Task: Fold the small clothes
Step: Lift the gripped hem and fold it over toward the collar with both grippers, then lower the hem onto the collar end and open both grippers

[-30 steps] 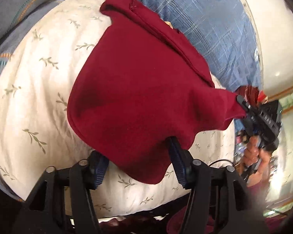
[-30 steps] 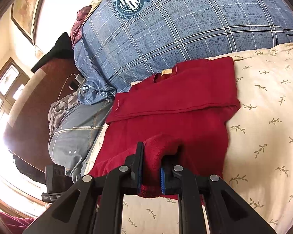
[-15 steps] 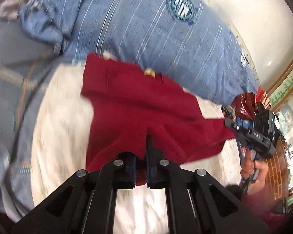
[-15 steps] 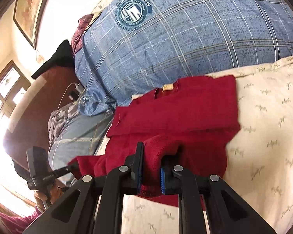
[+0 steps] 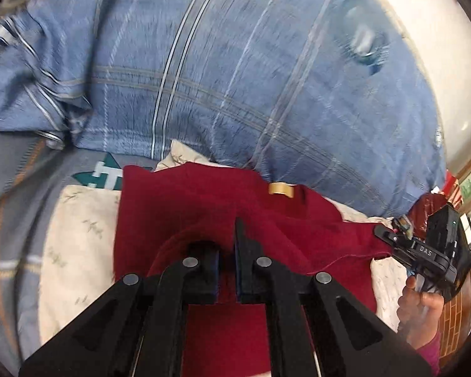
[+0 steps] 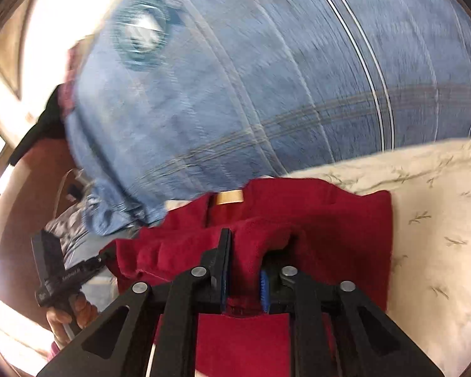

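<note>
One dark red fleece garment [image 5: 185,220] lies on the cream leaf-print sheet [image 5: 78,251], its collar end up against the big blue plaid pillow [image 5: 235,78]. A tan neck label [image 5: 280,188] shows at that collar, just short of the pillow. All places below are taken from this garment.

At its left edge: grey striped bedding [image 5: 15,188], partly under the sheet.

Over its near hem, left side: the left gripper [image 5: 227,251], black, fingers pressed together on a raised ridge of the red cloth. Judged purpose: holding one hem corner up so the lower half can fold over toward the collar.

At its right corner, seen from the left wrist camera: the right gripper [image 5: 384,234], held in a person's hand [image 5: 424,308]. In its own view the right gripper [image 6: 245,270] has a fold of the fleece between its blue-padded fingers [image 6: 264,286], and the jaws are opening. Cloth sits in the gap; the right-hand pad stands clear of it. Likely releasing its corner at the end of the fold.

Both views are motion-blurred.

Count: garments, one. Grippers, two. Pillows, one. Labels, one.
</note>
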`<state>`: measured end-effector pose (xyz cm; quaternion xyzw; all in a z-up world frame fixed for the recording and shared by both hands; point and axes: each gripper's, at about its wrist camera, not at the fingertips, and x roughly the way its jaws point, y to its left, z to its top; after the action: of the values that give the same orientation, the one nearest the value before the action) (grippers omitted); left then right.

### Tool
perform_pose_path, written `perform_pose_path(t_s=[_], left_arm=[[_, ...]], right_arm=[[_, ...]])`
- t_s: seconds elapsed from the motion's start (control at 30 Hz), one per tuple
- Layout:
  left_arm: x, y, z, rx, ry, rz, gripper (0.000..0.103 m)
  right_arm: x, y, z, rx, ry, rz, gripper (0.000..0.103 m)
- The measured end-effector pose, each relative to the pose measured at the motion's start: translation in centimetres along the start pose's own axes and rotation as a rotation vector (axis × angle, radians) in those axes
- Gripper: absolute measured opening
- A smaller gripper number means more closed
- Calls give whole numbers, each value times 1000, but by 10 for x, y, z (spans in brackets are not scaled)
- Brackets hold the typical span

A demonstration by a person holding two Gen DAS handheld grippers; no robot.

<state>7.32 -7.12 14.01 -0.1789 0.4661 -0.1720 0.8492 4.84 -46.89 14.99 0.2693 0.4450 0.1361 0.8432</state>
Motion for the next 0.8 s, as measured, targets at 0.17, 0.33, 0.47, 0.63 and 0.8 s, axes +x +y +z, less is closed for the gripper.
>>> perform_pose_path(t_s=[0.17, 0.33, 0.47, 0.63, 0.8], left_arm=[[20, 18, 13, -71, 33, -62, 49], [-12, 22, 19, -84, -88, -67, 83], [-3, 23, 22, -74, -67, 1, 83], [36, 27, 19, -73, 16, 105, 83], [68, 50, 22, -103, 49, 223, 83]], right_arm=[[8, -25, 13, 91, -2, -7, 47], [-39, -19, 1, 37, -129, -6, 58], [-17, 21, -16, -157, -65, -43, 49], [47, 32, -2, -224, 0, -169, 43], [90, -21, 22, -71, 14, -332, 38]])
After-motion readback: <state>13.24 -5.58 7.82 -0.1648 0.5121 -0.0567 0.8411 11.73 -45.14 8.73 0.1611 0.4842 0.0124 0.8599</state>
